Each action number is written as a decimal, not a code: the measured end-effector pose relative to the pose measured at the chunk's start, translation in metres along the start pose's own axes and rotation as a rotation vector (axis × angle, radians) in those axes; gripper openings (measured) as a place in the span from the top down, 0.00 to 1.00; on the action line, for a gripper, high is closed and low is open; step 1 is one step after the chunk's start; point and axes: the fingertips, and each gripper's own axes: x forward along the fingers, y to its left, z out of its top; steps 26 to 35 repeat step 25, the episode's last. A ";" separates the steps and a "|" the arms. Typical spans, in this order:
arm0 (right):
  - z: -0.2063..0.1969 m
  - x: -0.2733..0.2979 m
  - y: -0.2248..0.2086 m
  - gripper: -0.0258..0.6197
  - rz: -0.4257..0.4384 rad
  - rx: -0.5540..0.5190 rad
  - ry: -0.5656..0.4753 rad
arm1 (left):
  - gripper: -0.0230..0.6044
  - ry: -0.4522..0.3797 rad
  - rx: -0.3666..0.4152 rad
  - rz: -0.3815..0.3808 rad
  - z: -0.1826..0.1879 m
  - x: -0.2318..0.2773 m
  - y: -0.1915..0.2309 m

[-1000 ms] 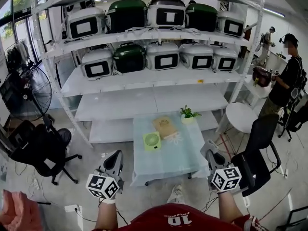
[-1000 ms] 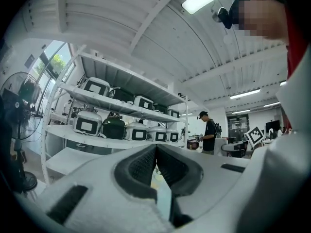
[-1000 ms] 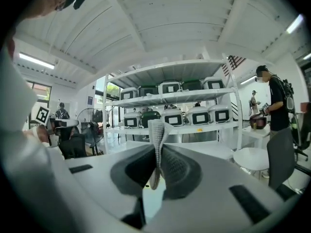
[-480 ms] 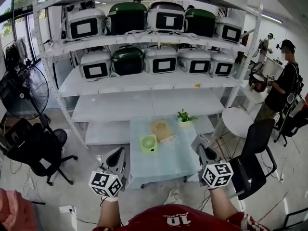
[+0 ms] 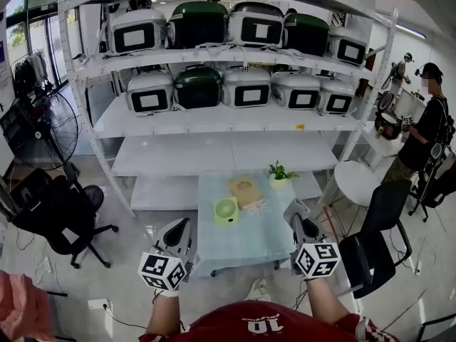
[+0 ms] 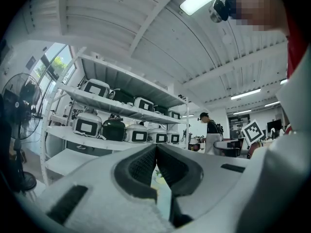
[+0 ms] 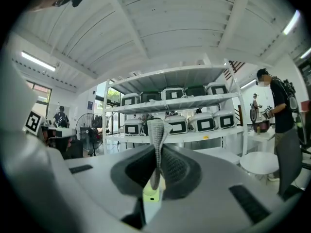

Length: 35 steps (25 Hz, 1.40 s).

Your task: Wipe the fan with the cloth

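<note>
A small green fan (image 5: 225,210) stands on the glass table (image 5: 246,241). Behind it lies a tan square item (image 5: 244,189) that may be the cloth. My left gripper (image 5: 181,225) hangs off the table's front left corner, jaws pressed together with nothing between them (image 6: 156,148). My right gripper (image 5: 293,208) sits at the table's right edge, also shut (image 7: 156,144). A grey ribbed strip rises along the line where its jaws meet, and I cannot tell what it is. The green fan (image 7: 151,194) shows low down between the right jaws.
A potted plant (image 5: 278,171) stands at the table's back right. Behind are white shelves (image 5: 221,123) of cookers. A black office chair (image 5: 60,216) and a floor fan (image 5: 50,130) are to the left, another chair (image 5: 377,226) and a person (image 5: 424,130) to the right.
Both grippers have drifted slightly inward toward the table and stay shut. The head view has shifted a little; nothing on the table moved.
</note>
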 end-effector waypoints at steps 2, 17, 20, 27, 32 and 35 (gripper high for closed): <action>-0.003 0.000 0.005 0.93 0.006 -0.009 0.009 | 0.96 0.001 -0.018 -0.002 -0.002 -0.003 0.001; -0.012 0.000 0.019 0.93 0.032 -0.024 0.025 | 0.96 0.024 -0.036 -0.006 -0.016 -0.012 -0.004; -0.012 -0.001 0.018 0.93 0.033 -0.030 0.025 | 0.96 0.023 -0.035 -0.004 -0.017 -0.013 -0.004; -0.011 -0.003 0.017 0.93 0.034 -0.036 0.026 | 0.96 0.028 -0.039 0.004 -0.019 -0.014 -0.002; -0.011 -0.003 0.017 0.93 0.034 -0.036 0.026 | 0.96 0.028 -0.039 0.004 -0.019 -0.014 -0.002; -0.011 -0.003 0.017 0.93 0.034 -0.036 0.026 | 0.96 0.028 -0.039 0.004 -0.019 -0.014 -0.002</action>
